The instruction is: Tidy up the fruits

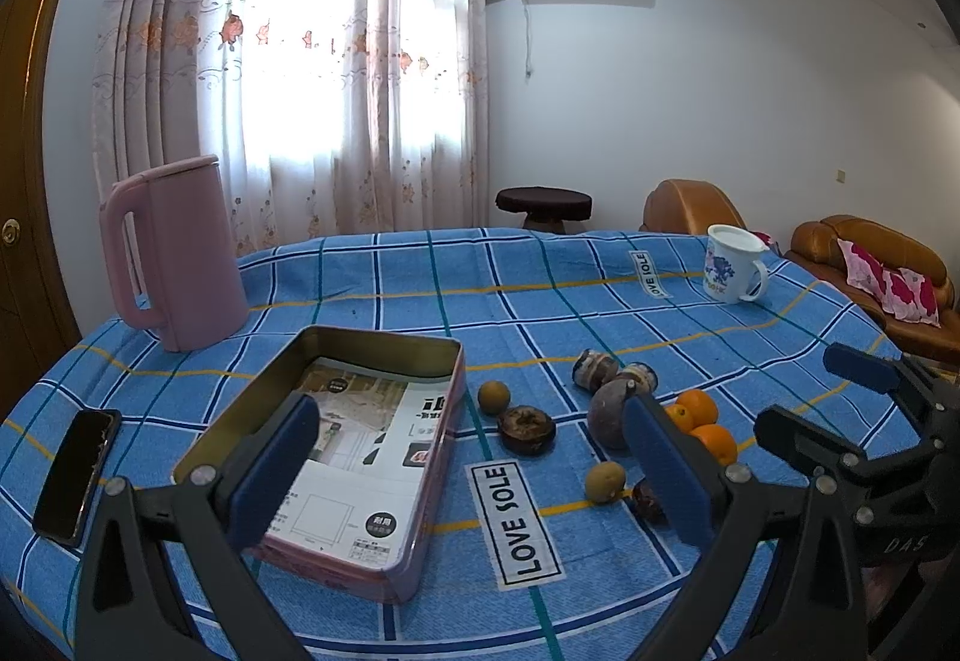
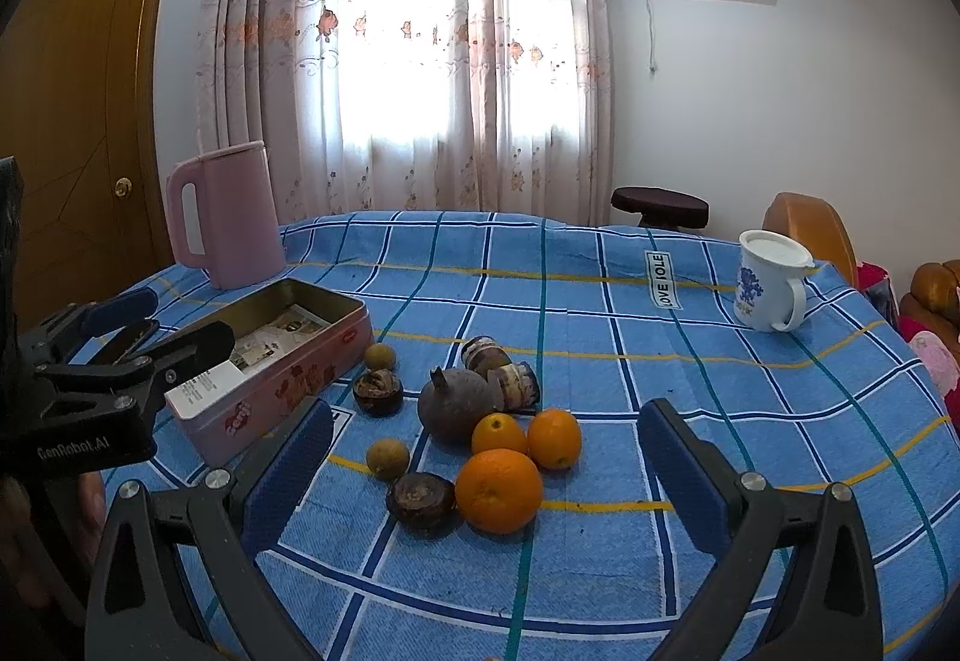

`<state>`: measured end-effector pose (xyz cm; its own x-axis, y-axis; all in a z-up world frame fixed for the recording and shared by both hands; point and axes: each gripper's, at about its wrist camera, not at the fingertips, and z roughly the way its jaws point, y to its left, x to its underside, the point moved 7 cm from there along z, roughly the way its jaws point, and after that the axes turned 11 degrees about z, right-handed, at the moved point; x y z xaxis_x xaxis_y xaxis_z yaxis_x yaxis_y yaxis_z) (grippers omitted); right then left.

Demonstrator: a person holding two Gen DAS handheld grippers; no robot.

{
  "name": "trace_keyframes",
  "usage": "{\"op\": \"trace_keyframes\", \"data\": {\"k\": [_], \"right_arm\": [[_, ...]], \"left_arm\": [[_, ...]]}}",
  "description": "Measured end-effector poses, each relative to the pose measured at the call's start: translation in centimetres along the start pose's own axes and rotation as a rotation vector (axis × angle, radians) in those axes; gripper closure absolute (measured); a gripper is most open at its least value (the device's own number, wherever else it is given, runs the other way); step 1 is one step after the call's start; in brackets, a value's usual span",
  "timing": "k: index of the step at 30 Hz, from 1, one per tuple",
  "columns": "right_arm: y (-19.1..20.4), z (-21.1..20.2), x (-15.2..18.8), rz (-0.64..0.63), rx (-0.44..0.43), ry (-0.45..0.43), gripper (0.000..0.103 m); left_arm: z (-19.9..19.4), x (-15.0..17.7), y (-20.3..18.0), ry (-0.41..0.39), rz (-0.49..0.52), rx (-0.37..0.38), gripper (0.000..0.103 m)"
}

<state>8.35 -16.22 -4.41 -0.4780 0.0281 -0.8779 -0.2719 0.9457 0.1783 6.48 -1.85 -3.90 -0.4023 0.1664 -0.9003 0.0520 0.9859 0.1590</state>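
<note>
the right hand-held gripper [image 2: 483, 481] is spread wide and holds nothing. it hangs just above the fruits. the big orange [image 2: 498, 490] lies right between its two blue fingers, so it is the closest fruit, straight ahead and a bit down. i think this hand-held gripper should take it first, since it is the nearer one.

the left hand-held gripper [image 1: 474, 472] is spread wide too and holds nothing. it hangs over the near end of the pink tin box [image 2: 270, 361]. the box is open, with a printed paper inside. its long side runs from near the left hand-held gripper away toward the window. the box lies to the left of the fruits, just beside them, so a fruit must go left to get in.

all the fruits lie on the blue checked cloth [image 2: 750, 391] of the worktop, not yet in the box. there are three oranges in a little bunch. there are two small brown-green round fruits [image 2: 387, 458]. there are two dark round fruits [image 2: 420, 499] with dents on top. there is one big dark purple fruit [image 2: 454, 412] with a stem. behind it are two brown striped things [image 2: 489, 355], and i cannot tell what they are.

on the far left lies one black phone [image 1: 75, 478]. farther back stand one pink kettle [image 2: 225, 214] and one white mug [image 2: 768, 280].
</note>
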Motion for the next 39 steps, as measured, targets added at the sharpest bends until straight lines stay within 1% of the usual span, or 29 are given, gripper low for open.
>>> {"op": "trace_keyframes", "data": {"k": [9,14,20,23,27,29,30,31,32,33,35,36,37,39], "right_arm": [[-0.1,0.2,0.2,-0.003,0.004,0.003,0.001],[-0.4,0.5,0.4,-0.003,0.009,0.009,0.001],[-2.2,1.5,1.1,0.019,0.057,0.019,0.001],[-3.1,2.7,1.8,0.032,0.07,0.05,0.001],[-3.8,4.9,2.7,0.064,0.06,0.114,0.003],[-3.8,6.0,3.2,0.06,0.058,0.15,0.01],[-3.9,6.7,3.5,0.059,0.065,0.181,0.016],[-3.9,7.2,3.7,0.07,0.048,0.214,0.023],[-3.9,7.4,3.8,0.084,0.02,0.229,0.025],[-3.8,7.6,4.0,0.082,0.011,0.244,0.026],[-3.6,7.9,4.4,0.097,-0.044,0.28,0.037],[-3.4,7.6,4.5,0.116,-0.085,0.284,0.049],[-3.3,7.4,4.5,0.116,-0.097,0.274,0.056],[-3.3,6.9,4.6,0.096,-0.087,0.259,0.056]], "left_arm": [[0.1,0.1,0.1,0.001,-0.001,0.0,0.0],[0.5,0.7,0.2,0.012,0.001,0.001,0.0],[1.6,1.6,-0.2,0.035,0.016,0.0,0.0],[2.3,2.2,-0.7,0.052,0.02,0.007,0.0],[2.9,2.8,-1.3,0.062,0.018,0.024,0.0],[3.1,3.0,-1.6,0.063,0.016,0.039,0.0],[3.3,3.1,-1.9,0.068,0.018,0.05,0.0],[3.4,3.2,-2.3,0.071,0.024,0.061,0.0],[3.5,3.2,-2.6,0.076,0.031,0.07,0.0],[3.6,3.3,-3.0,0.082,0.038,0.079,0.0],[3.8,3.4,-3.7,0.091,0.045,0.102,0.0],[3.8,3.5,-3.9,0.095,0.048,0.111,0.0],[3.8,3.5,-4.3,0.098,0.052,0.118,0.0],[3.8,3.5,-5.0,0.104,0.062,0.136,0.001]]}}
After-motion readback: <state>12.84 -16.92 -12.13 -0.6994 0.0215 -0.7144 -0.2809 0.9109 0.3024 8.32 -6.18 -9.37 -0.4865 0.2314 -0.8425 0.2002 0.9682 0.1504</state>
